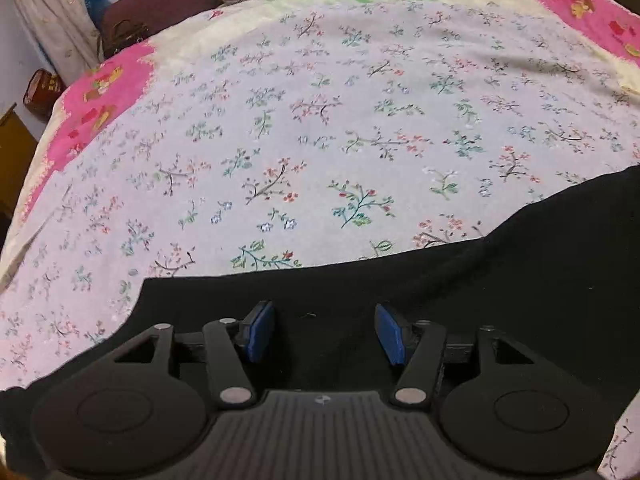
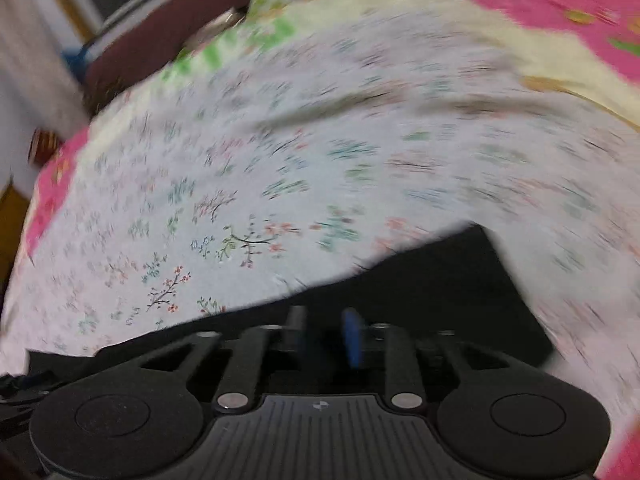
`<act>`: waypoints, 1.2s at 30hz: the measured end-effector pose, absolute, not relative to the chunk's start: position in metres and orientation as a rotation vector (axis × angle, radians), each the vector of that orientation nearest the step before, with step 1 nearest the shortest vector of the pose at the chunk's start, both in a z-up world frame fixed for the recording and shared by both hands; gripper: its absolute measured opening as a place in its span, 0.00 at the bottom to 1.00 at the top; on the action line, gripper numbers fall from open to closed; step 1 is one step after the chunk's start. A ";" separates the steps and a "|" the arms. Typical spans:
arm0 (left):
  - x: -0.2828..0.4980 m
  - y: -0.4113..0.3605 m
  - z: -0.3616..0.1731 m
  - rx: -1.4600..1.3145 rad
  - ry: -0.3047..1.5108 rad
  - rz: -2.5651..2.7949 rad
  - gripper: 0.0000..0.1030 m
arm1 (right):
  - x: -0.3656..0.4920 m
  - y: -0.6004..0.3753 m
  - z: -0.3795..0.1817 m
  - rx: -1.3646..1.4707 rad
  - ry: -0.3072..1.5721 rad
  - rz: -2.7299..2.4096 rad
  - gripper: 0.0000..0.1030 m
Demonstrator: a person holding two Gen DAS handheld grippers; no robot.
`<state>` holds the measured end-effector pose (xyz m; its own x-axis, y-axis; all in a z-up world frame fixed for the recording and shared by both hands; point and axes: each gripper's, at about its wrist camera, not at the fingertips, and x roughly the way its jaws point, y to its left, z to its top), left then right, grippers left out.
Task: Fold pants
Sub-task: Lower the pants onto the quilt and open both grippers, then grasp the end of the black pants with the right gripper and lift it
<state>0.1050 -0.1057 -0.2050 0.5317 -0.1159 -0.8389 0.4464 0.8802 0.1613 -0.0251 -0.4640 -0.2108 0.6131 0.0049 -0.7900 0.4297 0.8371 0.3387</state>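
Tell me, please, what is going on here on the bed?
A person is folding black pants on a floral sheet, one tool per hand. The left tool hangs open over the fabric, nothing between its pads. The right tool is nearly closed; its blurred view does not show whether it holds cloth.

My pads (image 1: 262, 330) are blue on black fingers. Under them lie the black pants (image 1: 520, 280). The bed sheet (image 1: 320, 120) is pale lilac-white, sprigged with small red, green and blue flowers. Along the bed's far edge the blanket (image 1: 580, 4) is pink and cream.
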 end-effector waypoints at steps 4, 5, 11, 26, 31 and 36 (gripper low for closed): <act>0.090 -0.129 -0.195 0.421 0.925 -0.442 0.64 | -0.072 -0.467 -0.217 0.681 0.866 -0.358 0.23; 0.086 -0.138 -0.193 0.421 0.920 -0.480 0.64 | -0.080 -0.471 -0.224 0.730 0.869 -0.361 0.23; 0.062 -0.192 -0.190 0.453 0.901 -0.684 0.64 | -0.091 -0.478 -0.255 0.941 0.804 -0.422 0.24; 0.047 -0.256 -0.207 0.550 0.949 -0.863 0.64 | -0.114 -0.482 -0.283 1.136 0.692 -0.393 0.21; 0.043 -0.264 -0.209 0.596 0.935 -0.905 0.64 | -0.121 -0.479 -0.288 1.141 0.644 -0.379 0.16; 0.039 -0.275 -0.214 0.633 0.925 -0.932 0.64 | -0.117 -0.495 -0.302 1.208 0.525 -0.357 0.17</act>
<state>0.0389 -0.2747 -0.2142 0.2801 -0.3906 -0.8769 0.8797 0.4700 0.0716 -0.1173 -0.4947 -0.3016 0.8277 0.0150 -0.5610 0.5270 0.3228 0.7862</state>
